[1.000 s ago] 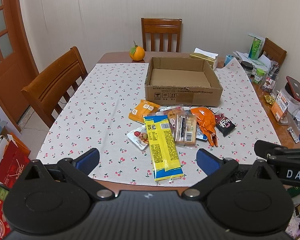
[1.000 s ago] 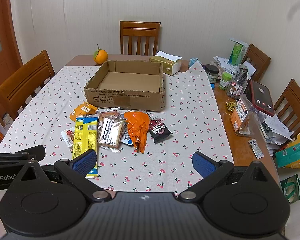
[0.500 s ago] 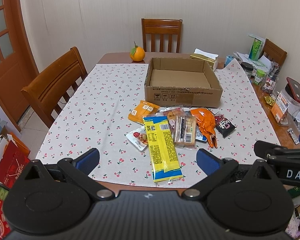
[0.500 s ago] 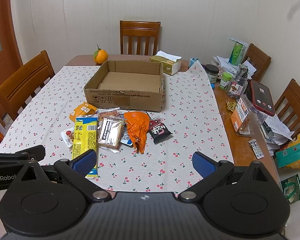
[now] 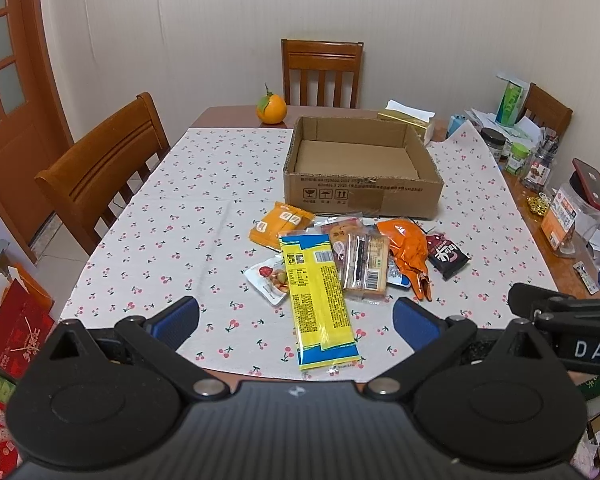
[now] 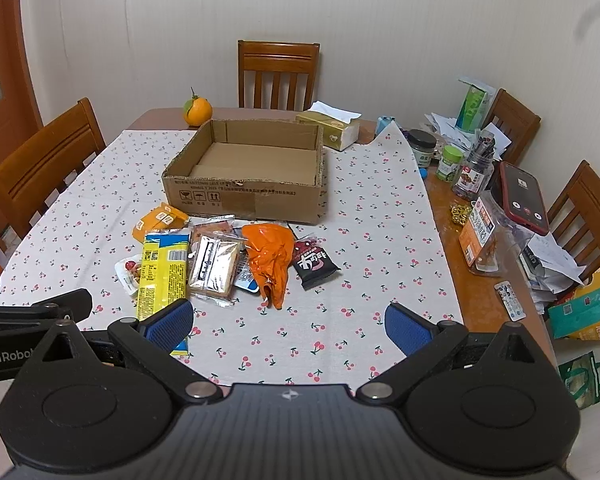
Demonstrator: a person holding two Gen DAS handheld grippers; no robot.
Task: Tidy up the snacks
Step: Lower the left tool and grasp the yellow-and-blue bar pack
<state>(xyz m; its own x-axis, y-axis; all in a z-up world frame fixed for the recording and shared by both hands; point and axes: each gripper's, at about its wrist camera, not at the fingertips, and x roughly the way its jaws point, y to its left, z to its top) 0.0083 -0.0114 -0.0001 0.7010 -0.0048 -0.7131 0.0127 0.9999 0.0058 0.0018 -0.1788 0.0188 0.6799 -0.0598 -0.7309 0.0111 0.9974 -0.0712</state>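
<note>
- Currently, I hold the left gripper (image 5: 296, 316) and right gripper (image 6: 289, 322) above the near table edge, jaws spread wide, gripping nothing.
- The snack packets, including the long yellow wrapper (image 5: 318, 300), lie at 12 o'clock, just before the open brown cardboard box (image 5: 362, 196).

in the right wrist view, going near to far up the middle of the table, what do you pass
Orange crinkled packet → cardboard box → far wooden chair.
</note>
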